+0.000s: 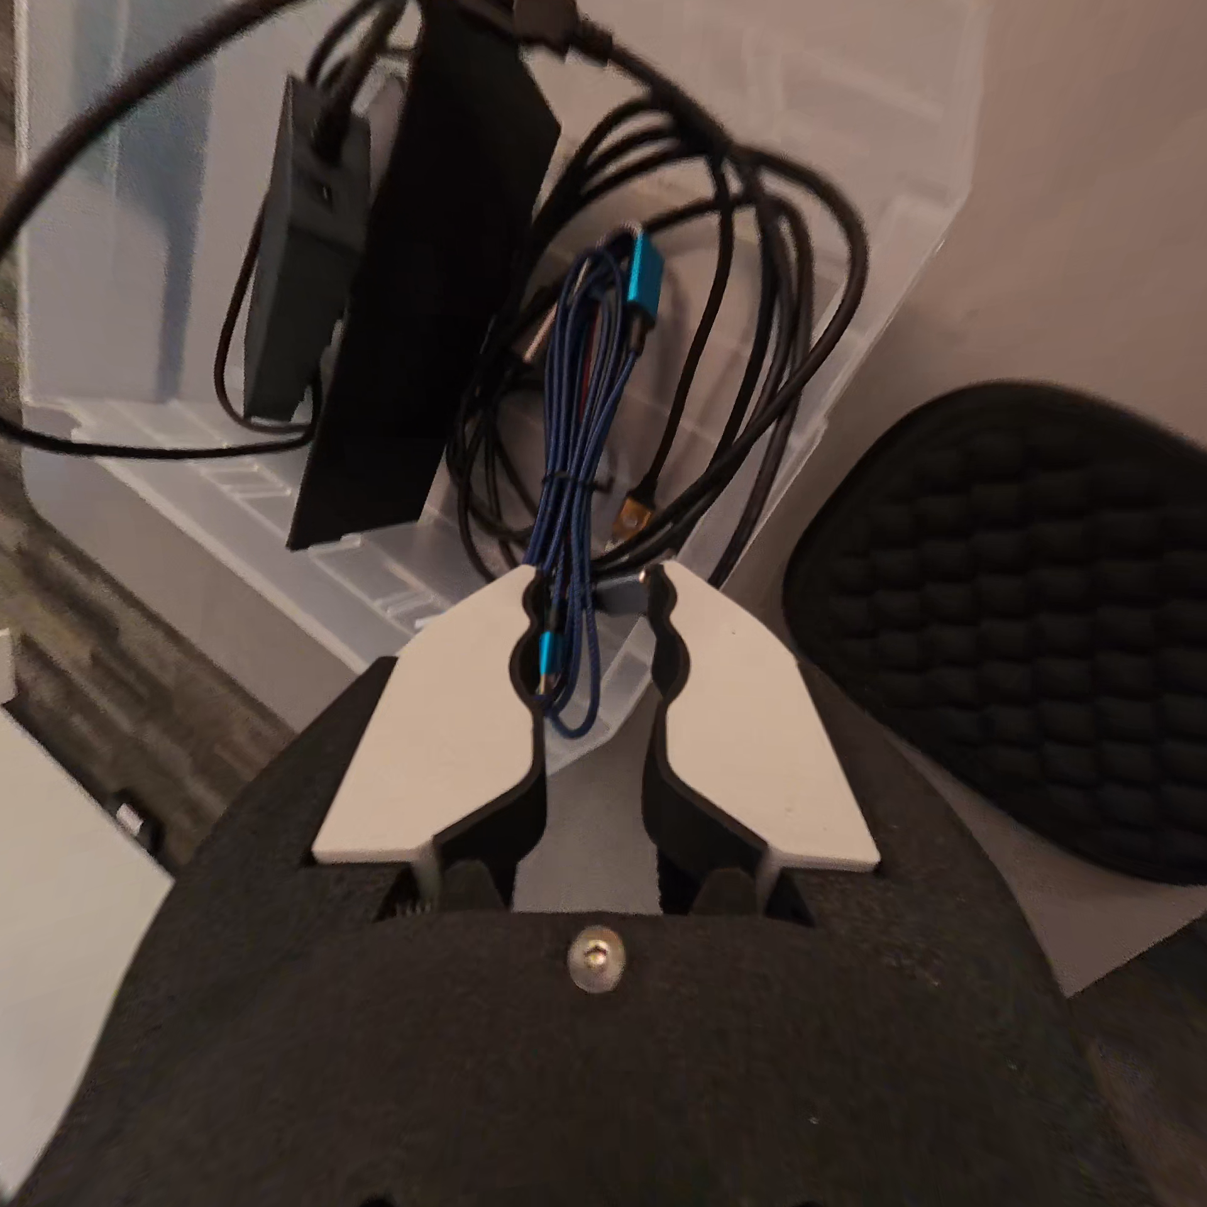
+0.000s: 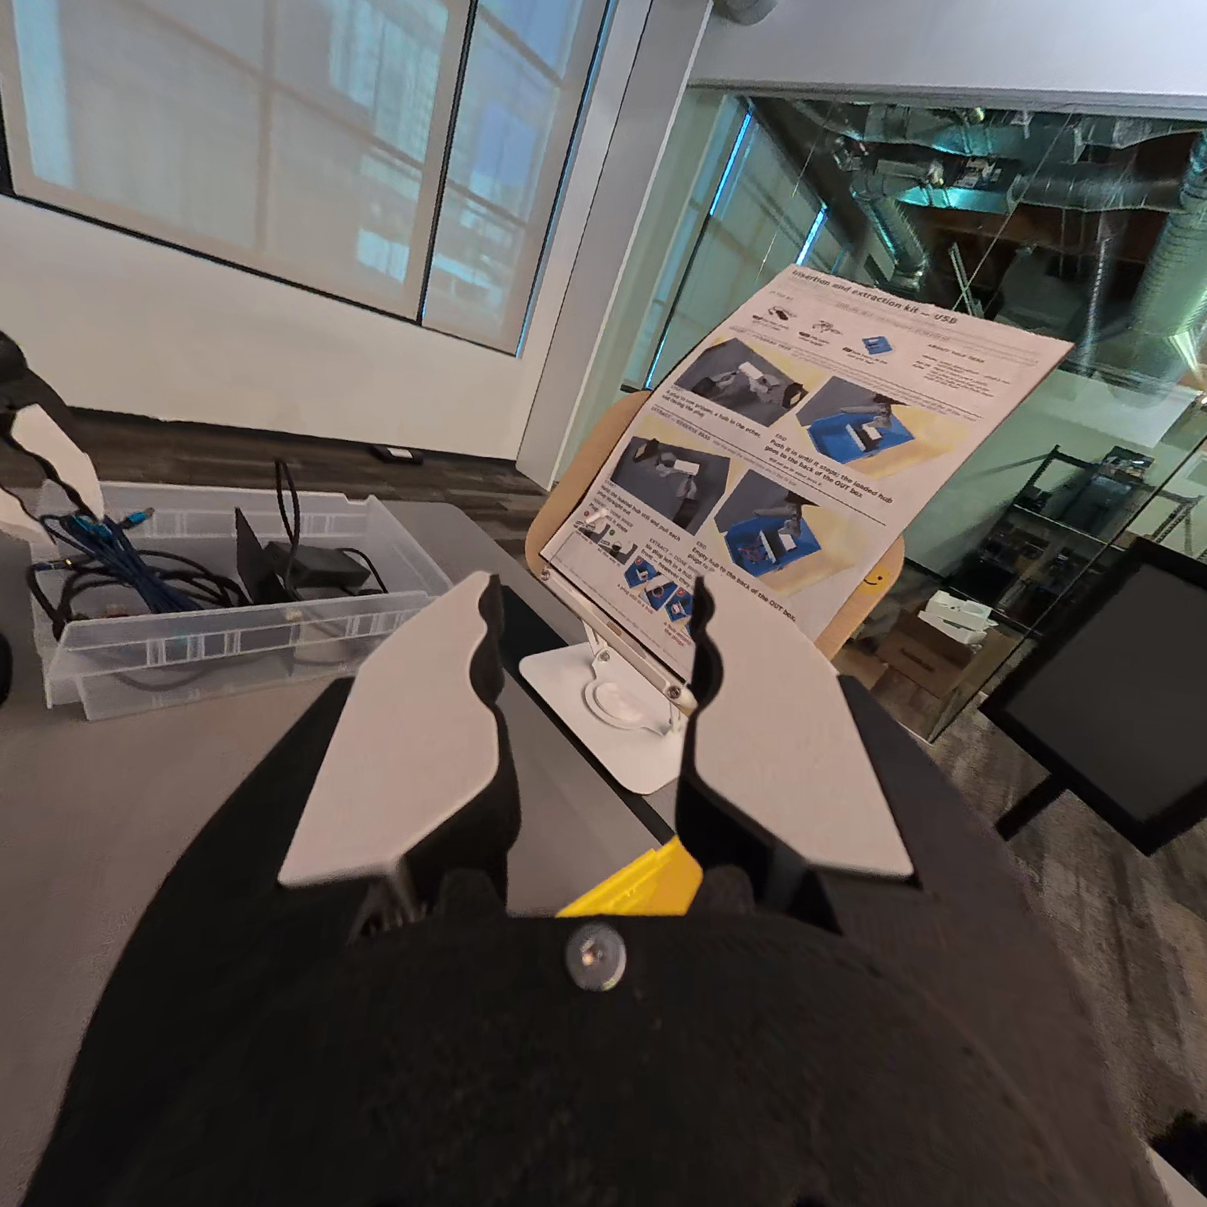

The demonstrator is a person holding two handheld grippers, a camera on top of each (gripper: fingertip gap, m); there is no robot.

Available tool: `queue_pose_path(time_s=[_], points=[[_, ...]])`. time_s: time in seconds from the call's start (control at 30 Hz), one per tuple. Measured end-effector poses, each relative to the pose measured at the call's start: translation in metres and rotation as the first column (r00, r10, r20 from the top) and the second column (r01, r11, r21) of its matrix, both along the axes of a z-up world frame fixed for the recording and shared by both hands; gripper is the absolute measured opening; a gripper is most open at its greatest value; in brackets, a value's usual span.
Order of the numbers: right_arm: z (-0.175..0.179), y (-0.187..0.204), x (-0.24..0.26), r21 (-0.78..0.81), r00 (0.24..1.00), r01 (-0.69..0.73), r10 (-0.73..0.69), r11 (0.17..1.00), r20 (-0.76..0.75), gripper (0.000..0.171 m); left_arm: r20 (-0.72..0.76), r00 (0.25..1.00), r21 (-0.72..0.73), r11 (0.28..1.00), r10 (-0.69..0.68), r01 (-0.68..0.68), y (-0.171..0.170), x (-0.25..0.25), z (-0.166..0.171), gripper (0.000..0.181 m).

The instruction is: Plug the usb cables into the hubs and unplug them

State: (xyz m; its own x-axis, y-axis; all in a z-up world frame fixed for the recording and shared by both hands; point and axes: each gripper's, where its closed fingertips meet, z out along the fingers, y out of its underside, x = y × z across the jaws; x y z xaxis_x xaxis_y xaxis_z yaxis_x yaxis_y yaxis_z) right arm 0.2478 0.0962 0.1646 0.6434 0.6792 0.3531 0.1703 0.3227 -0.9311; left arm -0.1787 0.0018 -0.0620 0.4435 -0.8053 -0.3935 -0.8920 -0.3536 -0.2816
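Note:
My left gripper (image 1: pixel 594 575) reaches into a clear plastic bin (image 1: pixel 215 483). Its jaws are closed around a tied bundle of blue braided usb cable (image 1: pixel 588 405), with a grey plug pressed at the right fingertip. A black hub (image 1: pixel 300 261) with a cable plugged in stands behind a black panel (image 1: pixel 418 294). Loops of black cable (image 1: pixel 784 326) and a gold plug (image 1: pixel 630 522) lie beside the bundle. My right gripper (image 2: pixel 597 588) is open and empty above the table. The right wrist view also shows the left gripper (image 2: pixel 59 496), the blue bundle (image 2: pixel 130 568) and the hub (image 2: pixel 320 558).
A black quilted pad (image 1: pixel 1019 620) lies right of the bin (image 2: pixel 228 646). An instruction sheet (image 2: pixel 784 470) stands on a white stand at the table's edge, ahead of my right gripper. A yellow part (image 2: pixel 633 882) shows below it. A black screen (image 2: pixel 1110 705) stands on the floor at the right. One gripper's finger ends stand about 50 centimeters off the other's.

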Motion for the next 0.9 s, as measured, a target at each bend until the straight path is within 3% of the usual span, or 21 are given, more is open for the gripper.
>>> queue_pose_path(time_s=[0.17,0.3,0.4,0.53,0.8,0.9], points=[[-0.004,0.003,-0.001,-0.011,1.000,0.009,-0.009,1.000,0.009,0.056,-0.109,0.994,-0.016,1.000,0.025,-0.026,0.010,-0.023,-0.003,0.026],[-0.007,0.003,-0.001,-0.018,1.000,0.013,-0.013,1.000,0.019,0.057,0.006,0.999,-0.105,0.994,0.034,-0.034,0.017,-0.007,-0.008,0.026],[-0.007,0.004,0.002,-0.012,0.999,0.028,-0.027,1.000,0.029,0.057,-0.002,1.000,-0.113,0.994,0.015,-0.015,0.021,0.000,-0.009,0.026],[-0.006,0.005,0.007,-0.019,1.000,0.026,-0.026,0.999,0.015,0.056,-0.060,0.997,-0.124,0.992,-0.039,0.032,0.013,0.001,-0.013,0.024],[-0.015,0.013,0.005,-0.046,0.998,0.033,-0.031,0.998,0.046,0.057,-0.148,0.989,-0.188,0.981,0.012,-0.040,-0.009,-0.027,-0.016,0.017],[-0.018,0.013,0.002,-0.053,0.998,0.030,-0.026,0.998,0.060,0.056,-0.184,0.982,-0.148,0.989,-0.043,0.015,-0.008,-0.027,-0.020,0.016]])
